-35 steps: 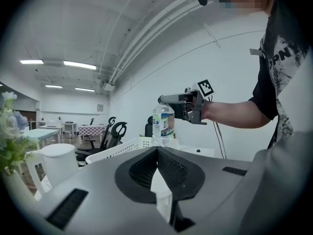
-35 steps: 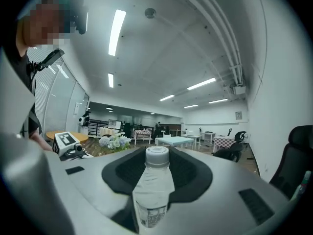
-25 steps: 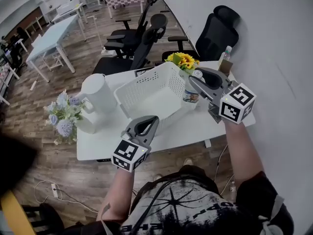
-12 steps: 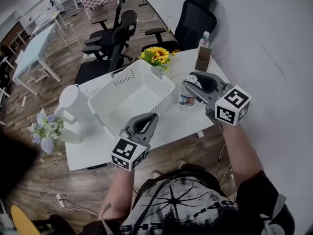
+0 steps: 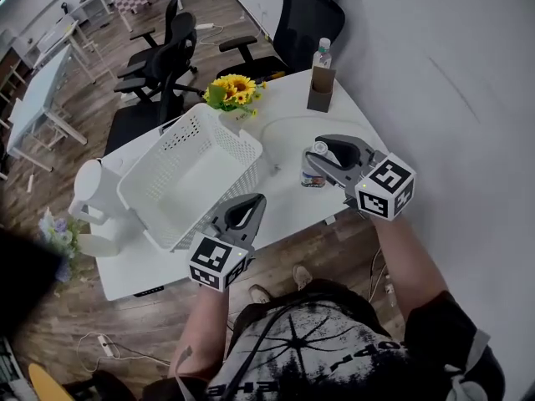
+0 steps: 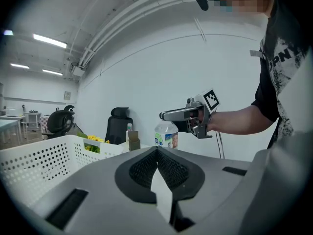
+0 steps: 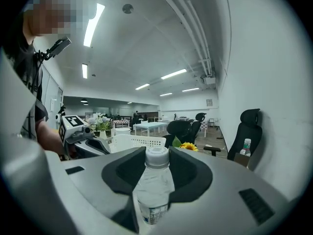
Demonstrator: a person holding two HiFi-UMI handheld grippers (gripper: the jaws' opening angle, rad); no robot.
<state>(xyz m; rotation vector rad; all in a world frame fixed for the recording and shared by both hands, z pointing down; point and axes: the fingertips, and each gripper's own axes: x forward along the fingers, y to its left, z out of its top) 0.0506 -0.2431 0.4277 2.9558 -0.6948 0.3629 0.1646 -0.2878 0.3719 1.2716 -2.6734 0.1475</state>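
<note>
Right gripper [image 5: 313,161] clamped water bottle [image 7: 155,185] below cap, so it stayed upright, right of basket [image 5: 242,144]. Left gripper [image 5: 253,200] jaws together, empty, idled over near table [image 5: 284,98] edge.

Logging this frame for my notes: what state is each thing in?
water bottle: capped, upright, clamped in right gripper
left gripper: jaws together, empty
white basket: upright, empty
second bottle: capped, standing behind brown box
</note>
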